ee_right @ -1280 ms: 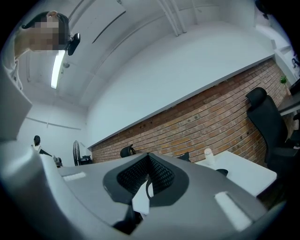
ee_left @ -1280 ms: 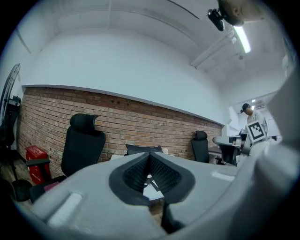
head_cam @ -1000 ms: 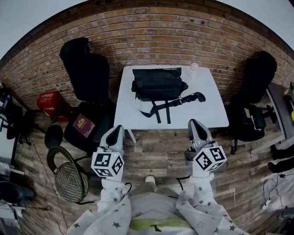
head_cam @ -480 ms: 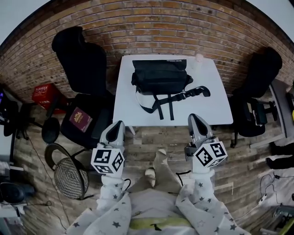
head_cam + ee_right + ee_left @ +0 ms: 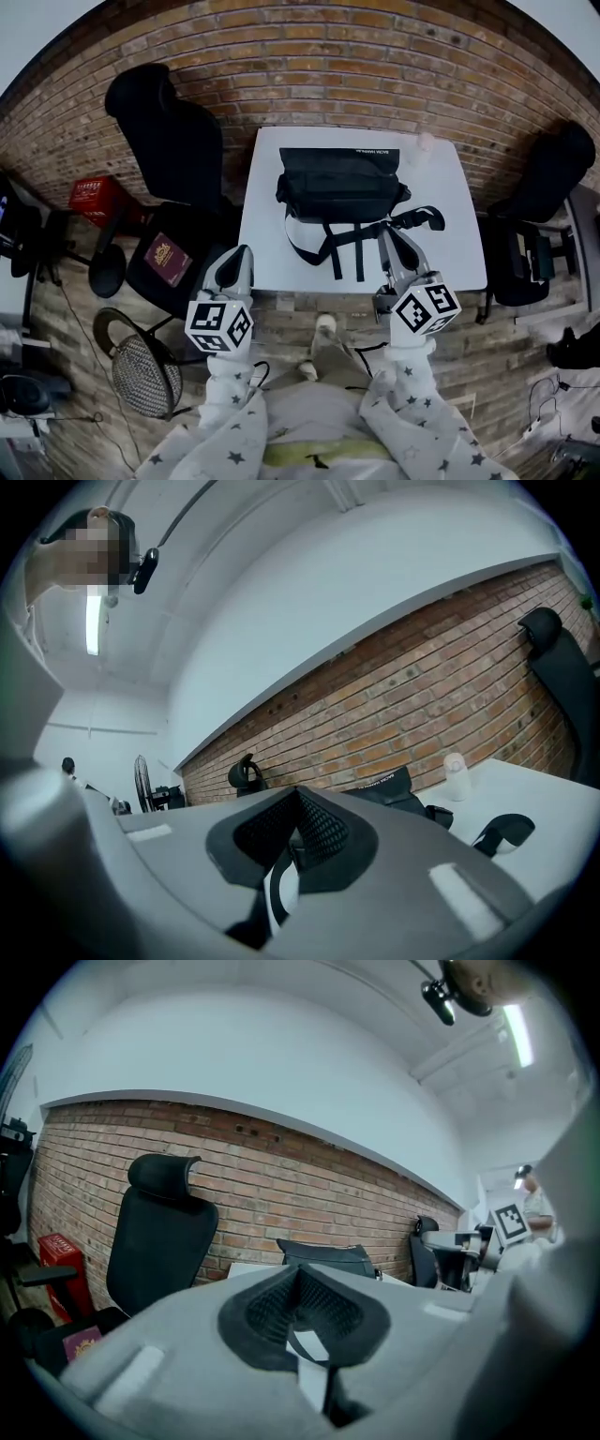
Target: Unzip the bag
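Both closed: L gripper [image 5: 240,255], R gripper [image 5: 390,236] prob. over table [image 5: 452,253] edge.

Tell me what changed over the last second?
The person stepped toward the white square table, so the right gripper now reaches over its near edge beside the straps of the black fabric bag; the left gripper nears that edge. Both stay shut, empty; the bag lies untouched.

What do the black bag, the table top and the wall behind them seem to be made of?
The bag: matte black woven fabric, probably nylon or polyester; it sags softly and has webbing straps. The table top: smooth white, perhaps laminate or painted board. The wall: rough reddish-brown brick with pale mortar lines.
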Demonstrator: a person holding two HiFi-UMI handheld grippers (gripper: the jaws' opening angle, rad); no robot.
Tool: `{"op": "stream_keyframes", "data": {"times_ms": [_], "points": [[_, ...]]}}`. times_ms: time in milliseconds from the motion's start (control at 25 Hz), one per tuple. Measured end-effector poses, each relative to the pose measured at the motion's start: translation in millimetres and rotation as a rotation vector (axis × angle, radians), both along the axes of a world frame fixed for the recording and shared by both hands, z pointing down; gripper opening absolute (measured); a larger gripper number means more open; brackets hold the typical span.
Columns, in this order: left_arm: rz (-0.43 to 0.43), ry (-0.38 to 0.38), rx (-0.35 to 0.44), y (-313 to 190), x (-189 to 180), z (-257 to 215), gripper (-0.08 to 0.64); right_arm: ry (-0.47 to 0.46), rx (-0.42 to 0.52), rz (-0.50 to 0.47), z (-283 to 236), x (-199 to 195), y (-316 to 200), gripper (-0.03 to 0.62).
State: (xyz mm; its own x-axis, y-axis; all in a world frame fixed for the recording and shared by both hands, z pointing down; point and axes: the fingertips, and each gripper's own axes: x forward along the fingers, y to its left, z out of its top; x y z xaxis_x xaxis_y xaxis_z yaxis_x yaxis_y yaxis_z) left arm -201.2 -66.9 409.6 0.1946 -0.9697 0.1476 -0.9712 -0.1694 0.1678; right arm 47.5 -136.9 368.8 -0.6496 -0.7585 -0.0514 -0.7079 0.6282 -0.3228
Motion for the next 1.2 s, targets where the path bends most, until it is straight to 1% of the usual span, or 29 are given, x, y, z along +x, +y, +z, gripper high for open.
{"op": "stream_keyframes", "data": {"times_ms": [280, 600, 760, 880, 960, 1000, 1120, 1200], "points": [[0.001, 0.005, -0.028, -51, -2, 7, -0.002, -0.009, -0.014, -0.066, 4, -24, -58, 0.006], [-0.028, 0.024, -0.057, -90, -16, 17, -0.002, 0.029, -0.048, -0.218, 27, -67, -94, 0.006], [-0.022, 0.039, -0.062, -108, -17, 22, -0.001, 0.050, -0.058, -0.292, 37, -86, -103, 0.006], [0.000, 0.039, -0.074, -120, -14, 28, -0.002, 0.072, -0.071, -0.367, 49, -102, -101, 0.006], [0.022, 0.037, -0.081, -130, -12, 30, 0.004, 0.096, -0.086, -0.398, 60, -111, -99, 0.006], [0.033, 0.038, -0.084, -134, -11, 31, 0.019, 0.108, -0.094, -0.406, 65, -115, -99, 0.006], [0.067, 0.042, -0.101, -146, -12, 33, 0.026, 0.124, -0.127, -0.422, 82, -129, -95, 0.011], [0.091, 0.043, -0.111, -154, -13, 35, 0.028, 0.135, -0.148, -0.426, 92, -136, -93, 0.035]]}}
